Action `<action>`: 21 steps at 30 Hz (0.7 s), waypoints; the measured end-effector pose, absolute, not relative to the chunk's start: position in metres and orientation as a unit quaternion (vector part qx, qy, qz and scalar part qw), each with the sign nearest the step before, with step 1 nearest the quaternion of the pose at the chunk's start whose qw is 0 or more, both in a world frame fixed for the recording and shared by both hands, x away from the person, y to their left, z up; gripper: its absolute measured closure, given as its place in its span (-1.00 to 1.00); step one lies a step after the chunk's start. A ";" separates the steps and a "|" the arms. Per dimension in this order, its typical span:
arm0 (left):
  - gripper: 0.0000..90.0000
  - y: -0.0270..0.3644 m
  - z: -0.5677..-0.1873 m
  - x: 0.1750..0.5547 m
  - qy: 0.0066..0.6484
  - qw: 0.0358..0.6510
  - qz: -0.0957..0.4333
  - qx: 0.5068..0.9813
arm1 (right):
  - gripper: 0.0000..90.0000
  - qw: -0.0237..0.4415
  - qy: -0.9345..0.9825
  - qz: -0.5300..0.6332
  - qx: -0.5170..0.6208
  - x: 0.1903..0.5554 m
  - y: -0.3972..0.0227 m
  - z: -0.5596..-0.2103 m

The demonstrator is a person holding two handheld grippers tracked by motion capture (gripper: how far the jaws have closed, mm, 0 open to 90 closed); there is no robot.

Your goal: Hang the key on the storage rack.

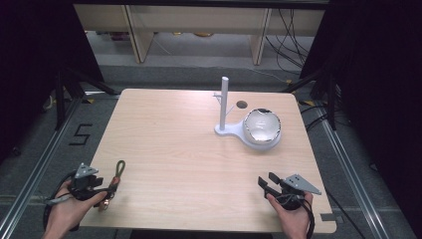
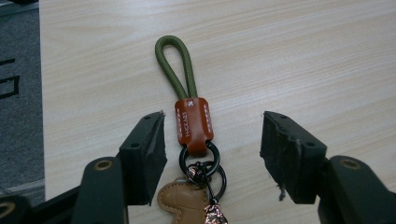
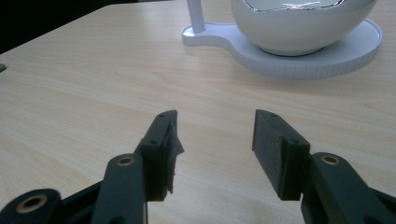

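Note:
A keychain [image 2: 192,126] lies flat on the table, with an olive cord loop [image 2: 176,65], an orange leather tab, black rings and a tan leather charm [image 2: 180,203]. In the high view the keychain [image 1: 117,175] lies near the table's front left edge. My left gripper [image 2: 212,140] is open, its jaws on either side of the orange tab and rings without touching them. My right gripper [image 1: 265,181] is open and empty near the front right edge. A white stand [image 1: 225,102] with an upright post and a white bowl [image 1: 261,126] sits at the back right.
The light wooden table [image 1: 179,149] has a small round hole [image 1: 242,104] near its far edge. Black frames and cables stand on both sides of the table. Grey floor with a marked "5" [image 1: 80,134] lies to the left.

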State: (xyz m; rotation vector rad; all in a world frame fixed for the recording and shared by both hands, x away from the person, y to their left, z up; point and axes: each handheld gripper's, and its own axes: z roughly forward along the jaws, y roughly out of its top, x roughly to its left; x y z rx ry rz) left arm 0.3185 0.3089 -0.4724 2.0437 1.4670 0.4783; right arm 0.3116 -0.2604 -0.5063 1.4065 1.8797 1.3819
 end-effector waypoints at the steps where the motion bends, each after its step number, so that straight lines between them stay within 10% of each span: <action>1: -0.11 0.309 -0.471 0.321 0.550 0.276 0.168 0.770 | 0.14 0.213 0.678 0.495 0.499 0.312 -0.262 -0.506; 21: 0.19 0.305 -0.462 0.367 0.557 0.165 0.087 0.809 | 0.15 0.192 0.692 0.491 0.492 0.313 -0.261 -0.505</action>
